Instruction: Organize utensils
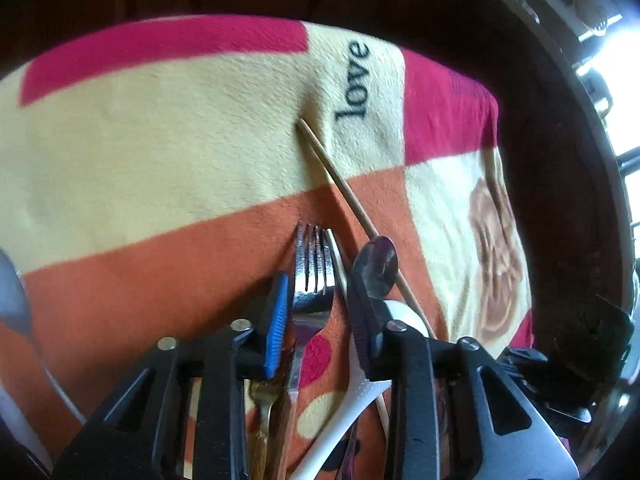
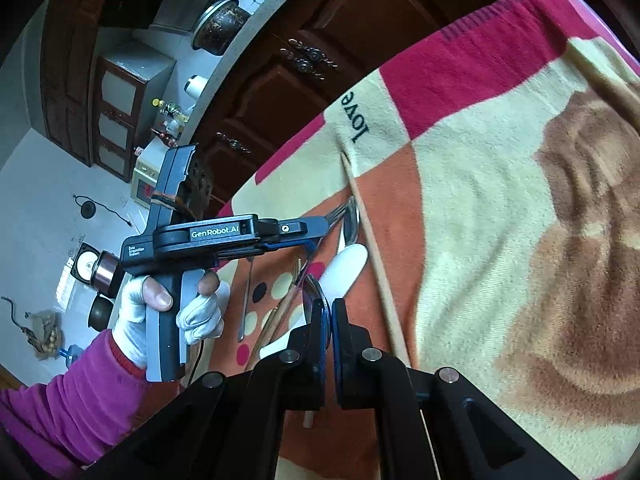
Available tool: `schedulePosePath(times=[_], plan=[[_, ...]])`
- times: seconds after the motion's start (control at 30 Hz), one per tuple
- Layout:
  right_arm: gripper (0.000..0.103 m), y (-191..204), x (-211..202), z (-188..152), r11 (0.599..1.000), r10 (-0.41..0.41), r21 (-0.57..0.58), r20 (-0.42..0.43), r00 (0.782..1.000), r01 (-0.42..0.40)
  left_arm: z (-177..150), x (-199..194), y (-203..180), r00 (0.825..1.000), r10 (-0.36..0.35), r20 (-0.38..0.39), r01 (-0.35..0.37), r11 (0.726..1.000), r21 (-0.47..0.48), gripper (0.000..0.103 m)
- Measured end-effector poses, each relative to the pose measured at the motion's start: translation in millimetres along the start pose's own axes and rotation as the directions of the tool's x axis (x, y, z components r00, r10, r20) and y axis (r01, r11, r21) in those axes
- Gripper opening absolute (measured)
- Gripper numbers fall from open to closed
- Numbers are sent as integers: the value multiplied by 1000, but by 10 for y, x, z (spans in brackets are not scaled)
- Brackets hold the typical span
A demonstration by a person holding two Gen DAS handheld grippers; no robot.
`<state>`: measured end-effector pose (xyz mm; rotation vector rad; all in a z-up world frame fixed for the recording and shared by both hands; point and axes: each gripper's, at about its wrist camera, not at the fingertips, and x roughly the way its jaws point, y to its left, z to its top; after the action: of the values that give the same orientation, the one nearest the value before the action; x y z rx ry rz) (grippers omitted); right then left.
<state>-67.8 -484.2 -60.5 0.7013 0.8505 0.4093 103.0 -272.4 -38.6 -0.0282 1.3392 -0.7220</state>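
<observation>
A steel fork [image 1: 313,272] lies on the patterned cloth [image 1: 160,152] between the open jaws of my left gripper [image 1: 320,292], untouched by either pad. A steel spoon [image 1: 378,264], a white plastic spoon [image 1: 394,320] and a wooden chopstick [image 1: 340,188] lie just right of it. In the right wrist view my right gripper [image 2: 330,312] is shut on a steel spoon [image 2: 314,300], held above the cloth. The left gripper [image 2: 316,232] reaches over the fork [image 2: 340,212], beside the white spoon [image 2: 346,268] and chopstick [image 2: 380,276].
More utensils lie on the cloth [image 2: 500,240]: a thin steel one [image 2: 247,300], a gold-handled one [image 1: 265,404] and another chopstick [image 2: 618,98]. A large spoon [image 1: 14,292] sits at the far left. Dark wooden cabinets [image 2: 320,52] stand beyond the cloth's edge.
</observation>
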Motion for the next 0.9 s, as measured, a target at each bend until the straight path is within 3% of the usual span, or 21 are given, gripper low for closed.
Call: schedulePosePath(times=[0.17, 0.2, 0.43, 0.9], plan=[[2, 0, 12, 12, 1000, -1, -2, 1, 1000, 1, 4, 5, -76, 1000, 18, 14, -18, 999, 37, 15], [2, 17, 13, 24, 1000, -1, -4, 3, 1000, 1, -15, -20, -77, 1000, 21, 24, -22, 999, 40, 1], [2, 230, 81, 107, 999, -12, -48, 14, 1000, 13, -145, -498, 10, 989, 13, 147, -12, 1000, -7, 1], [2, 1054, 386, 250, 959, -132, -248, 42, 990, 138, -757, -1490, -27, 942, 29, 336, -30, 1000, -1, 1]])
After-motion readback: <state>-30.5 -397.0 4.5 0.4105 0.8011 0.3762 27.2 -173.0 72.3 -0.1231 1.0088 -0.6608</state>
